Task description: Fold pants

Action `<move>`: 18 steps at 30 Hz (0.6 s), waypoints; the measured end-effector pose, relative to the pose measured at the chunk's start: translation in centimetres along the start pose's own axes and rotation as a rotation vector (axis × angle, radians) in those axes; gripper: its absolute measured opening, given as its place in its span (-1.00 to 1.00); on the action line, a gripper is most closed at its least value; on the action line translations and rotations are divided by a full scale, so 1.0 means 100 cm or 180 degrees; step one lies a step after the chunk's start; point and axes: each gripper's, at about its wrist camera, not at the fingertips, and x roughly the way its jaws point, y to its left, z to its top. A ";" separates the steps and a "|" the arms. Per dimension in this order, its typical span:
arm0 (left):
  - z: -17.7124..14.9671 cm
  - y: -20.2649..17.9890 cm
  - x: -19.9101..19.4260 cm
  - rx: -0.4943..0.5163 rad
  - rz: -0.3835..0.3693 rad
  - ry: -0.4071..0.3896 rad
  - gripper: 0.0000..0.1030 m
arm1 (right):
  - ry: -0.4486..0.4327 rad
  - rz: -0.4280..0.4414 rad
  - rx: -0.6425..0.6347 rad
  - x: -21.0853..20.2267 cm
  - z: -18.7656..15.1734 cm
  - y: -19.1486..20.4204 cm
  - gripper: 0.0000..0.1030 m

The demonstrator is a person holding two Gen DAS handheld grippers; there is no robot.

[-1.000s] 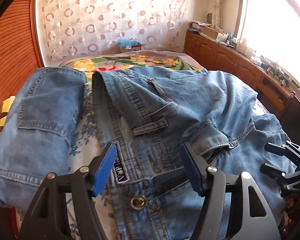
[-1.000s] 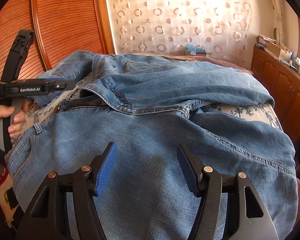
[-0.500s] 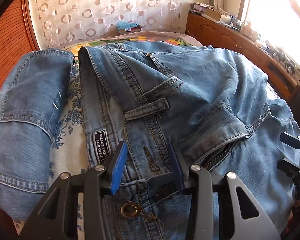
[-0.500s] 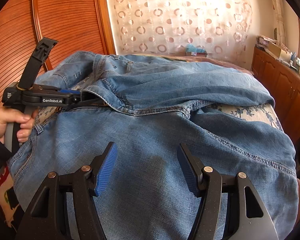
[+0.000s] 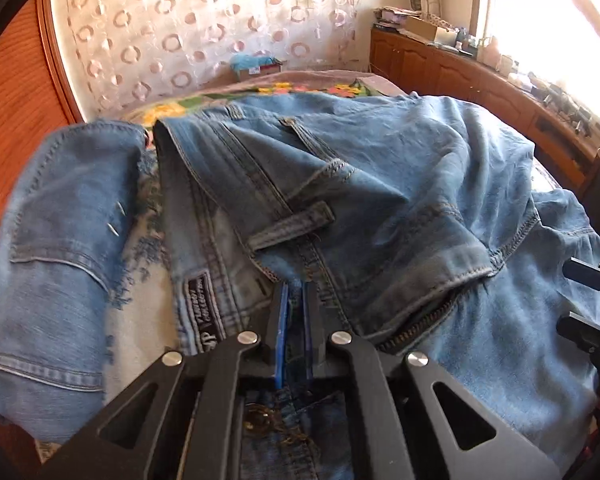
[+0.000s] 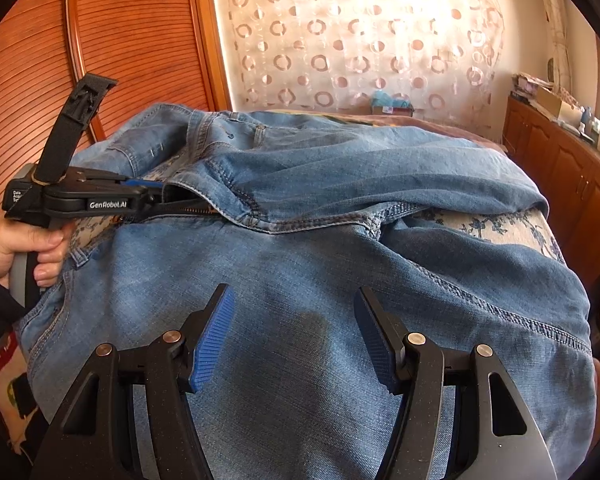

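Blue jeans [image 5: 400,184] lie crumpled on a bed, waist toward me, fly open with the zipper [image 5: 416,326] showing. My left gripper [image 5: 295,300] is shut on the waistband [image 5: 320,280] beside the fly, above the brass button [image 5: 260,420]. In the right wrist view the left gripper [image 6: 152,196] pinches the waistband at the left. My right gripper [image 6: 292,320] is open and empty, just above a trouser leg [image 6: 300,280]. The jeans [image 6: 340,168] fold over themselves behind it.
The floral bedspread [image 5: 140,312] shows between denim parts. A wooden headboard [image 6: 132,40] stands at the left. A wooden cabinet [image 6: 560,168] with clutter runs along the right wall under a bright window. A curtain [image 6: 360,32] hangs behind the bed.
My left gripper moved forward over the waistband and closed on it beside the fly. The right gripper stayed open in the same place.
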 end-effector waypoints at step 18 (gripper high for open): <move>0.013 0.018 -0.095 0.0090 -0.0013 -0.0526 -0.96 | -0.0018 0.0005 -0.0001 -0.002 0.000 0.000 0.24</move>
